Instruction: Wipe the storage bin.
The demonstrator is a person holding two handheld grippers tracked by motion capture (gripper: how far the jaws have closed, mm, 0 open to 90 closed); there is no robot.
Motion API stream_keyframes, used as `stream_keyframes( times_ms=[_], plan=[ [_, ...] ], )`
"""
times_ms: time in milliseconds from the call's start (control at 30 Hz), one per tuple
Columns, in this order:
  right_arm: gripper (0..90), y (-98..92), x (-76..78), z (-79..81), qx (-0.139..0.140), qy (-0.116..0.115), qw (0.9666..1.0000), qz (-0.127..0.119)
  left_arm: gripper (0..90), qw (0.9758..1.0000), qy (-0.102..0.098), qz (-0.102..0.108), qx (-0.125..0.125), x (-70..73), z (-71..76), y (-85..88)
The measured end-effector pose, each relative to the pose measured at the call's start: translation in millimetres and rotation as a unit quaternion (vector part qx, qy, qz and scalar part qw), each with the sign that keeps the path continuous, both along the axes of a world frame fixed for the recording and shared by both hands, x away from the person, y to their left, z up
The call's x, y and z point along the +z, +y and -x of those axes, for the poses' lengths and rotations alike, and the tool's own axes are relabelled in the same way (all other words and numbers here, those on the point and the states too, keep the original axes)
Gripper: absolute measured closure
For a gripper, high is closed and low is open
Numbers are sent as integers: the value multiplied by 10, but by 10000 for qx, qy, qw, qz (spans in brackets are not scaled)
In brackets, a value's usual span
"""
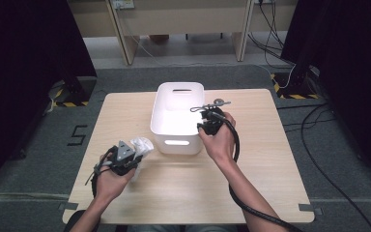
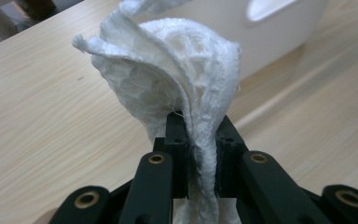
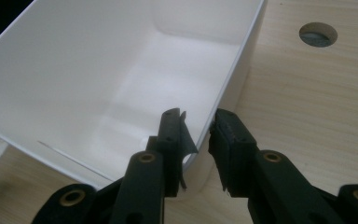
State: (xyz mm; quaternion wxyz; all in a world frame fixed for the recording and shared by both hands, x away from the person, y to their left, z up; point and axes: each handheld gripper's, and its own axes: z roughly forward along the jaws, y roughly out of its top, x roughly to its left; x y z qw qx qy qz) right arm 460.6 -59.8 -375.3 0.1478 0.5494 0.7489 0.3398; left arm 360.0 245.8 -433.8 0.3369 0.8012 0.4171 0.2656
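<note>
1. Black jaws of your left gripper (image 2: 200,154) are pinched on a white cloth (image 2: 168,74); a narrow strip runs between the pads and the bulk fans out above them.
2. From above, the cloth (image 1: 141,145) hangs off the left gripper (image 1: 130,162) over the table (image 1: 270,193), just off the near left corner of the white bin (image 1: 178,116), not inside it.
3. Key relation: the bin opening lies ahead and to the right of your left gripper, close by. Left hand is the one carrying the load, so it likely makes the drop.
4. Your right gripper (image 3: 198,140) straddles the bin's near right rim (image 3: 223,93), one jaw inside the wall and one outside. Jaws are partly apart; I can't tell whether the pads actually press the wall.
5. The bin looks empty inside.
</note>
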Motion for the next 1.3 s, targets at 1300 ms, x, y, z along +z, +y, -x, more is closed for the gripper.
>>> stream_keyframes(
  times_ms=[1300],
  plan=[
    [628,-585,-169,163,-469,15,9988,-166,485,9945,749,-212,707,-529,-916,229]
  ],
)
